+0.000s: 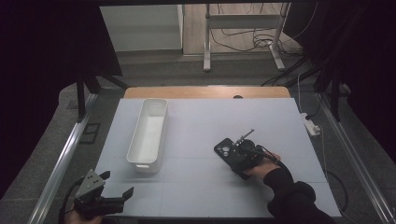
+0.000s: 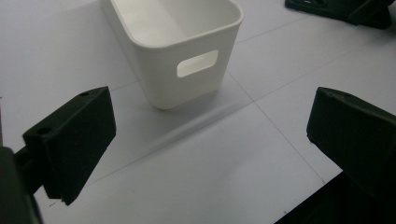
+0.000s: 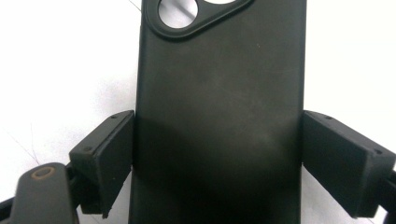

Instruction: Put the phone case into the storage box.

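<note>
While we look down from the high view, we see a pale table (image 1: 196,186) with a person's hands coming in from the near edge. Our right gripper (image 1: 239,156) sits right of centre, its jaws set against both long sides of a black phone case (image 1: 227,148) lying flat on the table. In the right gripper view the phone case (image 3: 219,116) lies between the two black jaws, each touching an edge, with the camera cut-out at the far end. Our left gripper (image 1: 116,184) hovers at the near left corner, jaws wide apart and holding nothing. Just beyond it stands a long white bin (image 1: 149,133); the left gripper view shows its handle slot facing us.
</note>
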Demonstrator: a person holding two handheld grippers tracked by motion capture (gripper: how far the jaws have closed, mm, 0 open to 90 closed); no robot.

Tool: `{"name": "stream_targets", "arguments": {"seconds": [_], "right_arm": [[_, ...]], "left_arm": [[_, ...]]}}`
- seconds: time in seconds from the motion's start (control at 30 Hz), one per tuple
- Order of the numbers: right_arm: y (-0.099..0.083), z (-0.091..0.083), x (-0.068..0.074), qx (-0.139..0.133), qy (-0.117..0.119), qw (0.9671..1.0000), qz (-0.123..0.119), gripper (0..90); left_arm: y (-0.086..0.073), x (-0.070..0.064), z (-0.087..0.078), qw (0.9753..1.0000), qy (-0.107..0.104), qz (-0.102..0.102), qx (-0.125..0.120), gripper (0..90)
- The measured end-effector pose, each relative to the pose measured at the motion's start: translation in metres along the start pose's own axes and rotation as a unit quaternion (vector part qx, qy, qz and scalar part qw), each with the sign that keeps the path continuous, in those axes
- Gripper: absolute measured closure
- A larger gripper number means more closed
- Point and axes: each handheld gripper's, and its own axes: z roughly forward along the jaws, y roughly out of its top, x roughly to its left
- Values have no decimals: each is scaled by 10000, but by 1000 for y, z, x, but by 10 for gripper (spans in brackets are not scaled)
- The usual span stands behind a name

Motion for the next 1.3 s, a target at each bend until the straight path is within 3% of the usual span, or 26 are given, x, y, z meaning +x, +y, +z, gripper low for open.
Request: {"name": "stream_targets", "arguments": {"seconds": [0.27, 0.63, 0.97, 1.13, 1.3], "right_arm": [[-1, -1, -1, -35, 7, 10000, -14, 145], [-4, -5, -2, -129, 48, 9999, -17, 149], [-9, -19, -3, -454, 162, 9988, -66, 150], [-11, -27, -1, -651, 229, 9976, -100, 151], [-12, -33, 0, -792, 322, 9962, -140, 151]], "left_arm": [[0, 2, 0, 9999, -95, -46, 5, 27], [2, -1, 1, 9999, -95, 107, 61, 20], [8, -7, 5, 9993, -183, 314, -76, 8], [15, -11, 8, 9988, -26, 484, -15, 0], [22, -13, 12, 9985, -231, 489, -109, 0]]}}
